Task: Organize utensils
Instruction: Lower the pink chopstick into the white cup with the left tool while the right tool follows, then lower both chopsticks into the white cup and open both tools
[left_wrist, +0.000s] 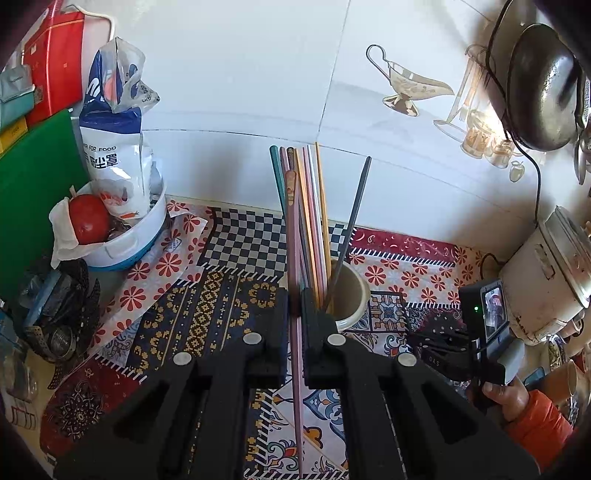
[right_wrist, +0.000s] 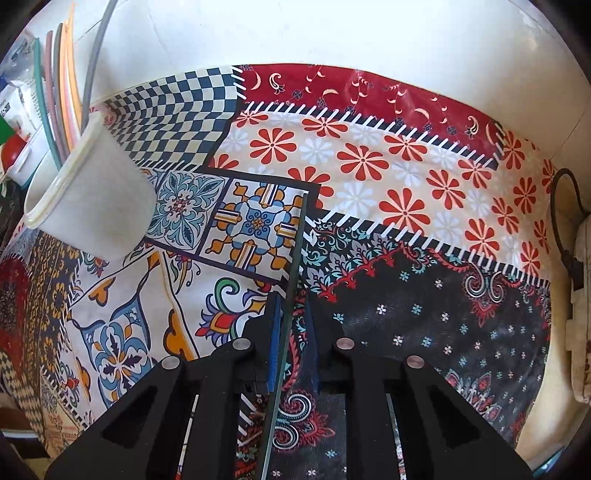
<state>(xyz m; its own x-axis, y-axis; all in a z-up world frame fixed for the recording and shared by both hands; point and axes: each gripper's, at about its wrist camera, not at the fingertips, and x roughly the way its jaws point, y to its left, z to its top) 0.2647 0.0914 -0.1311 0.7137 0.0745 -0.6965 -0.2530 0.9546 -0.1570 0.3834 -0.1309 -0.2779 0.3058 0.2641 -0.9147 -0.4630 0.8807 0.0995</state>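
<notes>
Left wrist view: left gripper (left_wrist: 295, 295), black, at lower centre, jaws clamped on a long mauve-pink chopstick (left_wrist: 294, 266) that runs up the middle of the frame. Just right of it, a cream cylindrical holder cup (left_wrist: 356, 295) stands on the counter (left_wrist: 229, 288), which is covered in patchwork-print cloth; the cup holds teal, pink, orange and white chopsticks (left_wrist: 314, 206), plus one dark grey stick leaning right. White and blue plastic basket (left_wrist: 129, 240), upper left, containing a red round fruit (left_wrist: 88, 218) and a white printed food bag (left_wrist: 118, 147). A hand (left_wrist: 506, 398) in an orange sleeve, lower right, grips the other tool.

Right wrist view: right gripper (right_wrist: 291, 321), lower centre, jaws nearly together, blue pads either side of a thin dark green chopstick (right_wrist: 295, 258) lying against the left pad; whether both pads press it cannot be told. Same cream cup at upper left.
</notes>
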